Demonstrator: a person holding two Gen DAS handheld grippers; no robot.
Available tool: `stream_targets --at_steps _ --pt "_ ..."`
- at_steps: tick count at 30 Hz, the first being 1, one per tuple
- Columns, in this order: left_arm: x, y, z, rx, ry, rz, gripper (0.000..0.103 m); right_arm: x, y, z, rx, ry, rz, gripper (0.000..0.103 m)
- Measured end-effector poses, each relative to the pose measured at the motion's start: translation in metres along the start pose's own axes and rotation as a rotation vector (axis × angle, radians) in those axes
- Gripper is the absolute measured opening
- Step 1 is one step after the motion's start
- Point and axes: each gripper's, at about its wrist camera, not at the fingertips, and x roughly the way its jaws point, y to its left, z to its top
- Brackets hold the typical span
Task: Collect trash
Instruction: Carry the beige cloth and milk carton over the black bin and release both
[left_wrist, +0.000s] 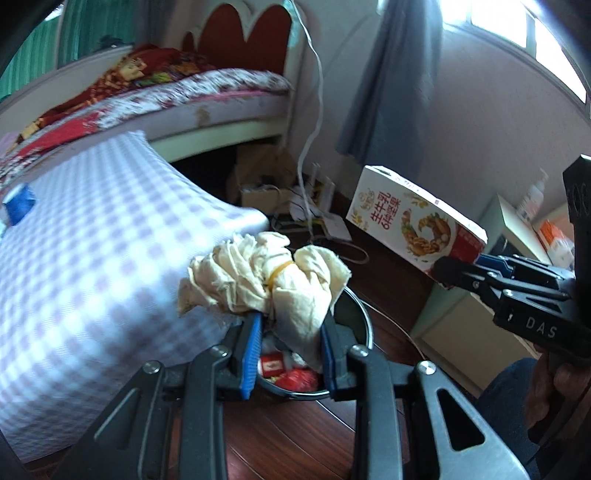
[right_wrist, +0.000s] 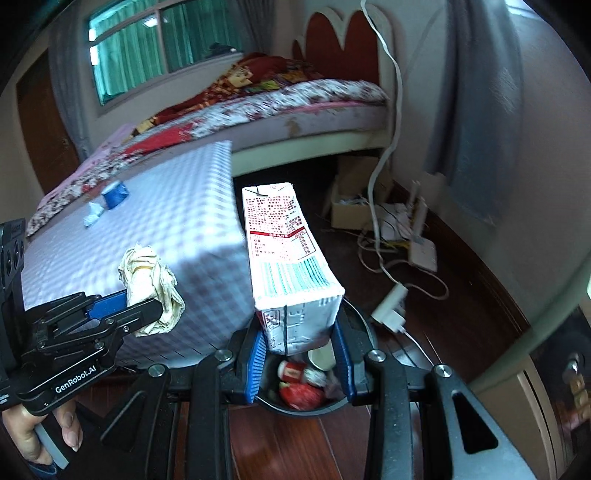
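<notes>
The left gripper (left_wrist: 288, 332) clamps a crumpled rag (left_wrist: 266, 280), and the right gripper (right_wrist: 301, 354) clamps a carton (right_wrist: 291, 266), both above the bin (right_wrist: 364, 332) on the floor. Centre each over the opening before releasing, carton end-first.

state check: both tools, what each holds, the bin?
left tool: shut on crumpled paper wad, above the bin
crumpled paper wad: bunched, rubber-banded, held
right tool: shut on carton, above the bin
carton: closed, gripped at one end
trash bin: open, already holds red wrappers
checked table: blue scraps on it
</notes>
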Motion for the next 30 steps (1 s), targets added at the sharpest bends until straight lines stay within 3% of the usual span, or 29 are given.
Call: stream_targets --at_steps 11,30 --pt "0.049 -0.015 -0.011 0.011 0.109 -0.041 0.029 0.033 -0.043 -0.041 0.059 0.126 -0.02 0.035" --pt "0.116 0.0 -0.024 -0.05 0.233 -0.05 0.029 0.124 -0.037 -0.051 -0.007 0.289 0.014 0.035"
